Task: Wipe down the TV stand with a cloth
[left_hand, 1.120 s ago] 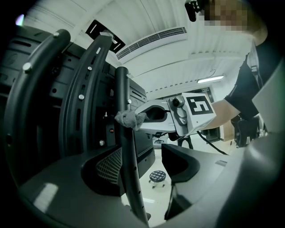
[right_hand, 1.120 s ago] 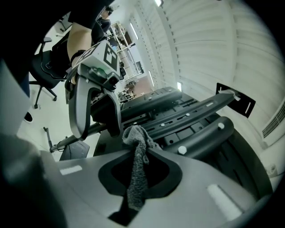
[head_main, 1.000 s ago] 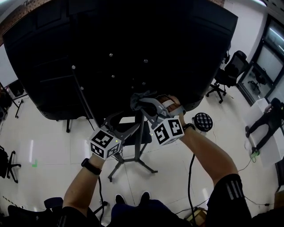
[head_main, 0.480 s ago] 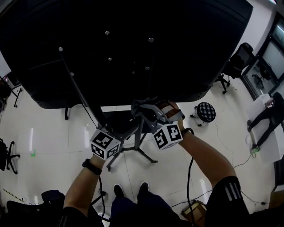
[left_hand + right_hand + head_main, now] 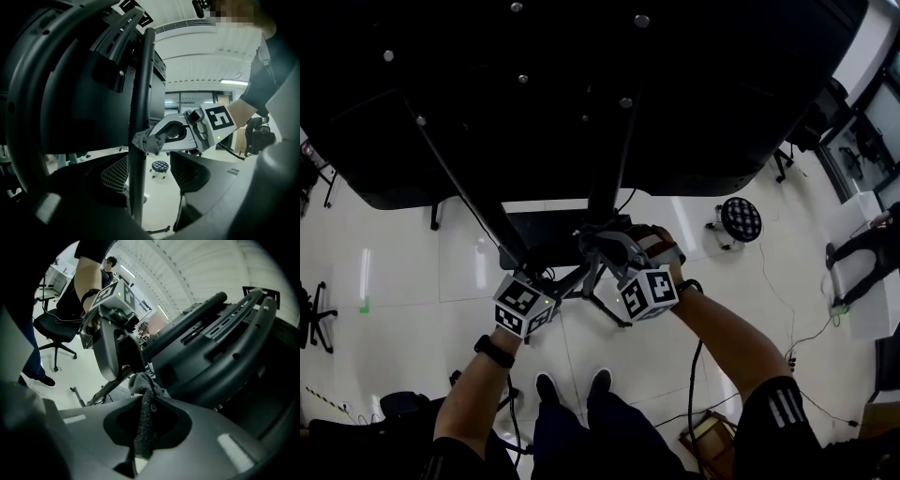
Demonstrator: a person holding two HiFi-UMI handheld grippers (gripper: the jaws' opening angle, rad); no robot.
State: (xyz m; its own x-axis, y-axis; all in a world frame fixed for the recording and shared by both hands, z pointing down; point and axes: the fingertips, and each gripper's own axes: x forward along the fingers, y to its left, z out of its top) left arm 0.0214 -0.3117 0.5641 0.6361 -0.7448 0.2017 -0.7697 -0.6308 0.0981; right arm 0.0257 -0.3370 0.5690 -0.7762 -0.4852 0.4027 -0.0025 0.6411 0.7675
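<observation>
Below the TV [image 5: 581, 103] edge, right claw [image 5: 142, 439] clamps cloth [image 5: 143, 397] against pole [image 5: 140, 93]; left claw [image 5: 147, 174] gapes astride it.

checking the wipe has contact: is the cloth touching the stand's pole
Touching. Left gripper view shows the grey cloth bunched against the black pole, no gap between them.

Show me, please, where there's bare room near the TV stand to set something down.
Bare floor opens left of the TV stand, out to the office chair; a smaller patch lies between it and the round stool. Around the pole it's crowded: the right claw presses the cloth there, the left claw alongside.
</observation>
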